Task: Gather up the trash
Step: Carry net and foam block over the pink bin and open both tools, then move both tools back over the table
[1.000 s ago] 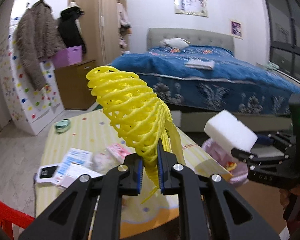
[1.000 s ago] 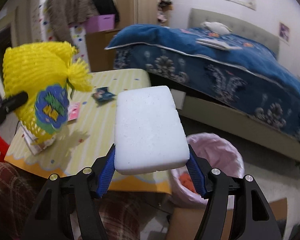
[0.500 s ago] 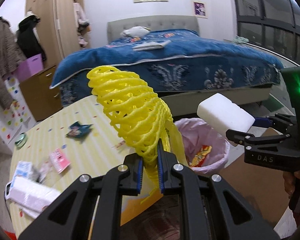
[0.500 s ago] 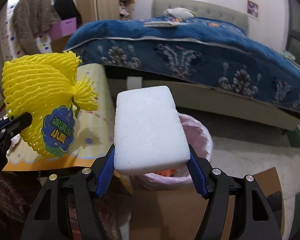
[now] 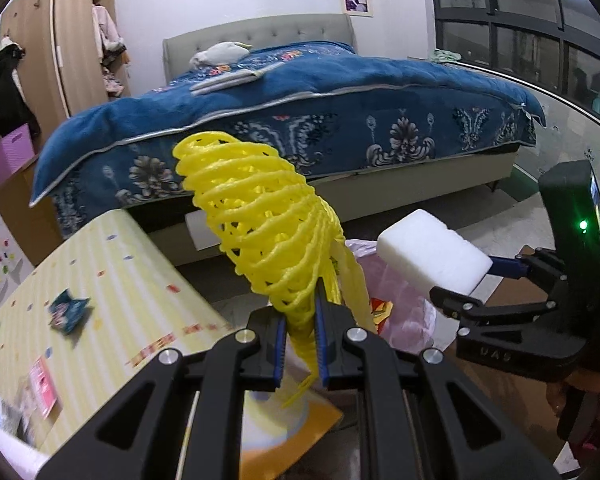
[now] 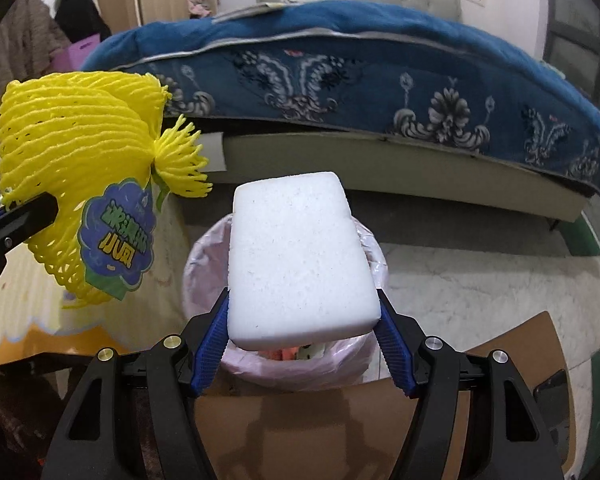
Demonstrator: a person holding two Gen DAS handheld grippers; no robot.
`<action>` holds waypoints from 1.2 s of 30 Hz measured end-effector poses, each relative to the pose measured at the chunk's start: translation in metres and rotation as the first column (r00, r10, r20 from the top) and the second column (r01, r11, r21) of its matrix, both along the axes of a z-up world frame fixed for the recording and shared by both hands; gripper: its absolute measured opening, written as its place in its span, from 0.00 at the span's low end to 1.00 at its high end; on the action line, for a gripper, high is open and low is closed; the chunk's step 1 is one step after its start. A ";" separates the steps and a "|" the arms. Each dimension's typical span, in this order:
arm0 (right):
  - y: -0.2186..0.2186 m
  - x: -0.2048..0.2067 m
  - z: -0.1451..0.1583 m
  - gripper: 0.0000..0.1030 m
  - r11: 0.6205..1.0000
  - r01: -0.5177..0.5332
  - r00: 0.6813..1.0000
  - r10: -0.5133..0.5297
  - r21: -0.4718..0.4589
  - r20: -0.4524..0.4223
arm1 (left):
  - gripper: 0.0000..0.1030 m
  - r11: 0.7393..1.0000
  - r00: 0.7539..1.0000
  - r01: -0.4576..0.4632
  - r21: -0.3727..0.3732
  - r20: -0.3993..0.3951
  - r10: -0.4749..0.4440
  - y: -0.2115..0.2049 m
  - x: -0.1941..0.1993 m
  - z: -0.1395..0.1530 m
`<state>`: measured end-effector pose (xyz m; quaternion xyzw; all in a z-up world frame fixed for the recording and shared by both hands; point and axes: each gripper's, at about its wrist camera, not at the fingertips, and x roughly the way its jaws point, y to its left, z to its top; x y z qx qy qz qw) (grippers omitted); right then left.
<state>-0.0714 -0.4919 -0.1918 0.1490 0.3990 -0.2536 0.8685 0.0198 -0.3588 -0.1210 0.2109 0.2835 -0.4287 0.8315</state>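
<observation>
My left gripper (image 5: 302,320) is shut on a yellow foam fruit net (image 5: 260,224), which stands up from the jaws; in the right wrist view the yellow foam fruit net (image 6: 76,168) shows a blue label. My right gripper (image 6: 304,320) is shut on a white foam block (image 6: 300,256), held right above a bin with a pink liner (image 6: 204,256). In the left wrist view the white foam block (image 5: 432,252) and right gripper (image 5: 484,284) hang over the pink-lined bin (image 5: 396,296), which holds some trash.
A yellow striped table (image 5: 112,280) at the left carries a blue wrapper (image 5: 68,310) and a pink packet (image 5: 42,386). A bed with a blue cover (image 5: 300,100) stands behind the bin. Brown cardboard (image 6: 340,412) lies on the floor in front of it.
Both grippers have swung to the right, away from the table and down toward the pink-lined bin. The foam block now hangs over the bin's mouth. Both grips are unchanged.
</observation>
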 end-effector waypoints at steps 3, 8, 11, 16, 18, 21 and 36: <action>-0.013 0.008 -0.012 0.65 1.000 0.017 1.000 -0.016 0.013 -0.013 | 0.10 1.000 1.000 0.010 0.012 -0.019 -0.009 -0.016 0.007 -0.008; -0.027 0.021 -0.027 0.75 0.999 0.013 1.000 -0.012 0.029 -0.017 | 0.30 0.999 0.998 0.019 0.035 -0.052 -0.017 -0.036 0.019 -0.017; -0.029 0.023 -0.033 0.83 0.999 0.025 0.999 -0.024 0.019 -0.032 | 0.54 1.000 0.995 -0.008 0.013 -0.096 0.009 -0.034 0.028 -0.018; -0.026 0.007 -0.029 0.83 0.998 0.043 0.999 -0.042 0.034 -0.022 | 0.55 0.998 0.990 -0.060 0.011 -0.126 0.061 -0.018 0.035 -0.017; -0.022 -0.003 -0.023 0.83 0.998 0.054 0.999 -0.054 0.040 -0.006 | 0.55 0.996 0.989 -0.084 0.004 -0.120 0.084 -0.006 0.035 -0.012; -0.013 -0.015 -0.009 0.83 0.997 0.058 0.998 -0.059 0.045 0.019 | 0.59 0.992 0.986 -0.122 -0.011 -0.112 0.120 0.020 0.030 -0.002; 0.110 0.003 0.058 0.83 0.977 -0.204 0.974 0.209 -0.054 0.090 | 0.65 0.953 0.953 -0.303 -0.028 -0.030 0.302 0.156 -0.009 0.030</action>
